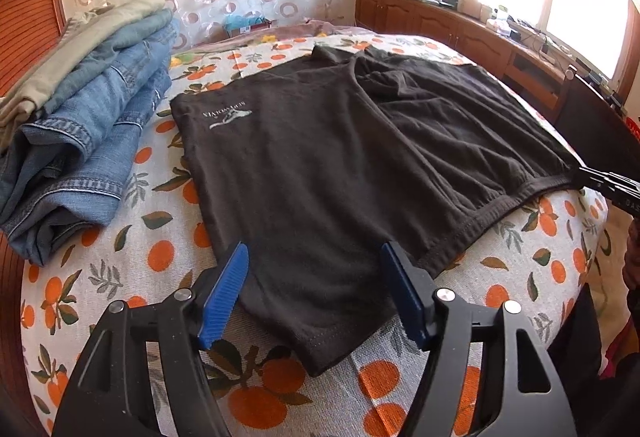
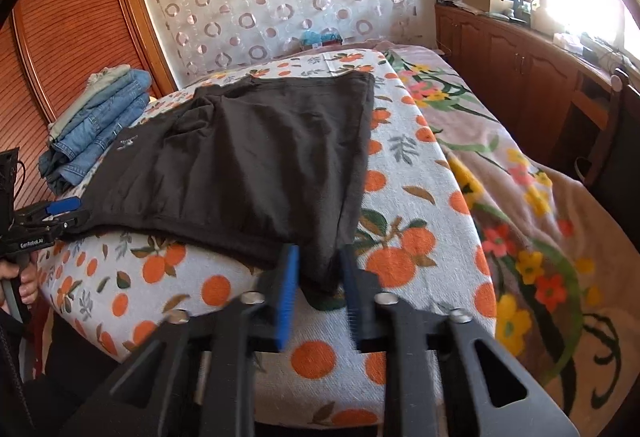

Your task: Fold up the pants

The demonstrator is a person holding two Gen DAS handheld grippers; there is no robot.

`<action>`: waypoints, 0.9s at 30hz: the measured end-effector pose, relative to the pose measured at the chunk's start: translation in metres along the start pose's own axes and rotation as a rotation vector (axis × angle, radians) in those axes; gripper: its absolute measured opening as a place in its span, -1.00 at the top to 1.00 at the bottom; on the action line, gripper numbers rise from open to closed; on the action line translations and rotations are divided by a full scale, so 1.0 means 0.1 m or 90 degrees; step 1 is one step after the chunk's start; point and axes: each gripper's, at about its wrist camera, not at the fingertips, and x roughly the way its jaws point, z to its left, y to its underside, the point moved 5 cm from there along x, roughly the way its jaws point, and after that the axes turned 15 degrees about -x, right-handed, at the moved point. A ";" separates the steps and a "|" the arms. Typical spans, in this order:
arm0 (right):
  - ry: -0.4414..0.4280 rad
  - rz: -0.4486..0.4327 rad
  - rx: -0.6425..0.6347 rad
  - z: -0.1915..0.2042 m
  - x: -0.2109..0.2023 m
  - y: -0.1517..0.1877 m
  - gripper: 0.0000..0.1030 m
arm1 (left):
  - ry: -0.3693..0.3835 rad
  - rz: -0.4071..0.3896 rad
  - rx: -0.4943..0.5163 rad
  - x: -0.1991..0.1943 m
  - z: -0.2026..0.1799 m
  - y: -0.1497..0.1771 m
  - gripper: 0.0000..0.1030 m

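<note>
Left tool (image 1: 314,249) wide open astride one black pants (image 1: 304,157), right tool (image 2: 320,251) tight on their corner; one denim stack (image 1: 92,141) beside

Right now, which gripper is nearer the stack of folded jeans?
Left. The left gripper straddles the black pants' near corner beside the jeans stack; the right gripper is at the pants' opposite corner.
</note>
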 end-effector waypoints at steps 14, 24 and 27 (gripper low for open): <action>-0.151 -0.104 -0.099 0.84 0.07 -0.95 0.87 | -0.025 -0.082 -0.043 -0.45 0.35 -0.23 -0.36; -0.317 -0.102 -0.198 2.20 0.36 -1.28 0.87 | -0.058 -0.101 -0.092 -0.62 0.78 -0.20 -0.36; -0.346 -0.087 -0.213 2.41 0.48 -1.26 0.87 | -0.063 -0.101 -0.106 -0.63 0.88 -0.17 -0.36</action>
